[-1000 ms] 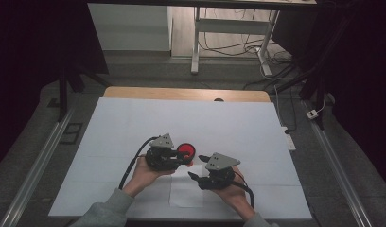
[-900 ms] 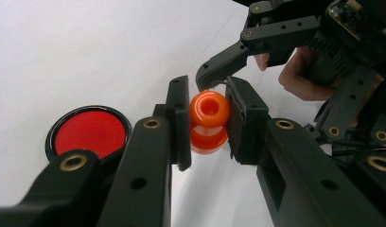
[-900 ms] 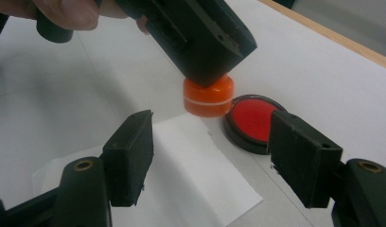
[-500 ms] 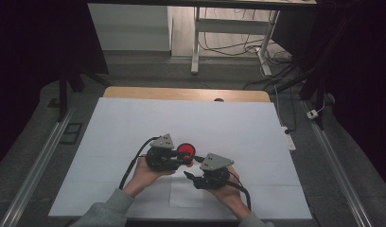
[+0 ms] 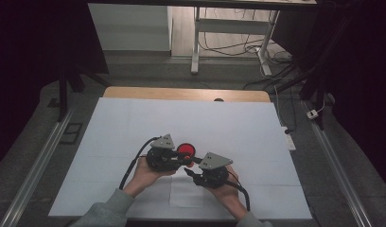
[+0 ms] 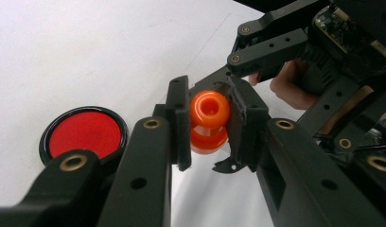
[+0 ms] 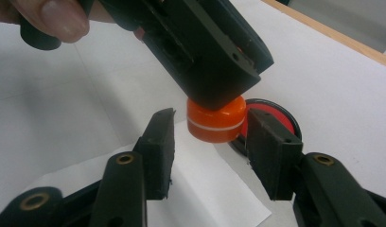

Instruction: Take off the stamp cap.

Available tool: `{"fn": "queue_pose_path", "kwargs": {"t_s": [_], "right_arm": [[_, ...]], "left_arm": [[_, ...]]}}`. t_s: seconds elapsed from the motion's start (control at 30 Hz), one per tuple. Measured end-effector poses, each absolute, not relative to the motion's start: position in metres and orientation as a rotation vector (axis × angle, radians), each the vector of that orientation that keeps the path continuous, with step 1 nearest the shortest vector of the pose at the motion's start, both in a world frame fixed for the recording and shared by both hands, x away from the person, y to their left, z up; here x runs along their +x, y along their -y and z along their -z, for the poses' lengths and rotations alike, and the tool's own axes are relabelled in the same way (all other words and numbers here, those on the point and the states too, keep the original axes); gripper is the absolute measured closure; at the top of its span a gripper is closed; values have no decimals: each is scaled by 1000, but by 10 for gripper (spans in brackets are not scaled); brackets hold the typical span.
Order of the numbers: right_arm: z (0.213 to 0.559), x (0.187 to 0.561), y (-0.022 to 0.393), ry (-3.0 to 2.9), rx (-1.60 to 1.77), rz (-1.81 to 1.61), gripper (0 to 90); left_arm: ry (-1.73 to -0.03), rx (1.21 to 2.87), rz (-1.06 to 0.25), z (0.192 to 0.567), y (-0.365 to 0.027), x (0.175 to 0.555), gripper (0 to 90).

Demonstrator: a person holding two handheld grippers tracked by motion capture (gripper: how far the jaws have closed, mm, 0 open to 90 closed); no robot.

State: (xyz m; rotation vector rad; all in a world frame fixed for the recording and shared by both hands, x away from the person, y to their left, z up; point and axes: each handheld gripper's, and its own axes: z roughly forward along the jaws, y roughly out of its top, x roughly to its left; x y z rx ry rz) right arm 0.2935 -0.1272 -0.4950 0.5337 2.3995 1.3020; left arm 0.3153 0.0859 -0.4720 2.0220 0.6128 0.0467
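Observation:
My left gripper [image 6: 208, 124] is shut on a small orange capped piece [image 6: 209, 108] and holds it just above the table. In the right gripper view that piece [image 7: 215, 122] hangs below the left gripper's jaw. My right gripper [image 7: 211, 117] has just been closing around it, with a gap still showing at each pad. A red disc with a black rim [image 5: 185, 149] lies flat on the white sheet just behind both grippers [image 6: 84, 135]. In the high view the left gripper [image 5: 184, 161] and the right gripper [image 5: 188, 171] meet tip to tip near the table's front middle.
A large white sheet [image 5: 134, 127] covers the table, with a smaller paper [image 5: 181, 194] under the hands. The wooden table edge [image 5: 181, 93] runs along the back. Metal rails [image 5: 35, 165] flank both sides. A desk frame and cables stand beyond the table.
The right gripper has shifted slightly left toward the left gripper, and its jaws have narrowed around the orange piece. The left gripper and red disc stayed put.

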Motion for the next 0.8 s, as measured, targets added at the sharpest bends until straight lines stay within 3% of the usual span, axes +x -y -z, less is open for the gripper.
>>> {"fn": "queue_pose_path", "kwargs": {"t_s": [0.8], "right_arm": [[496, 296, 126, -2403, 560, -1304, 629]], "left_arm": [[-609, 2023, -47, 472, -86, 315, 725]]}}
